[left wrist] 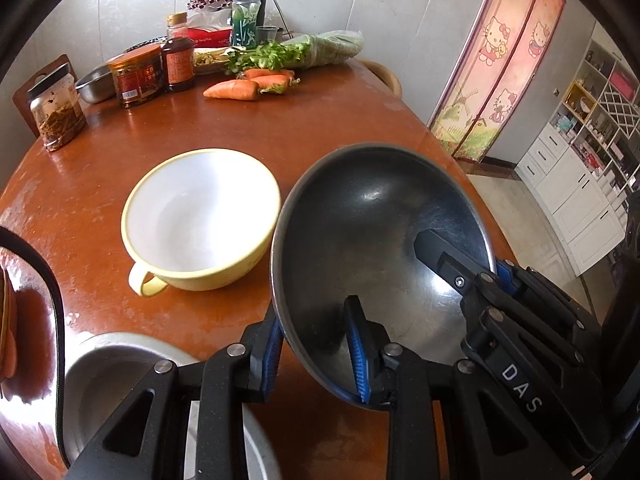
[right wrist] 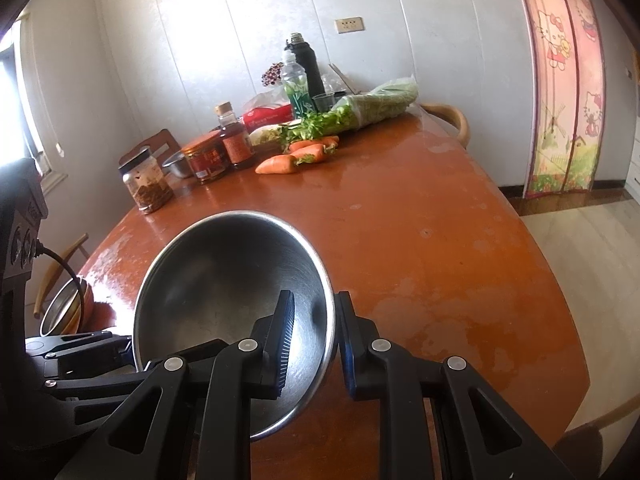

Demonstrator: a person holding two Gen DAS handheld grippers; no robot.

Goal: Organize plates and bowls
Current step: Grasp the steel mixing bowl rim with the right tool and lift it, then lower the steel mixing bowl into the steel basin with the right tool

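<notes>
A steel bowl (left wrist: pixel 372 240) is held tilted above the brown table (left wrist: pixel 320 120), gripped by both grippers. My left gripper (left wrist: pixel 316 344) is shut on its near-left rim, one finger inside and one outside. My right gripper (right wrist: pixel 314 344) is shut on the opposite rim of the same bowl (right wrist: pixel 224 280); it also shows in the left wrist view (left wrist: pixel 460 276). A yellow bowl with a handle (left wrist: pixel 200 220) stands upright and empty on the table, left of the steel bowl. Another steel bowl (left wrist: pixel 120 380) lies below my left gripper.
At the table's far end stand jars (left wrist: pixel 138 74), a small steel bowl (left wrist: pixel 96 84), bottles (left wrist: pixel 246 16), carrots (left wrist: pixel 236 89) and bagged greens (left wrist: pixel 320 48). Stacked bowls (right wrist: pixel 68 308) sit at the table's left edge. Chairs stand around the table.
</notes>
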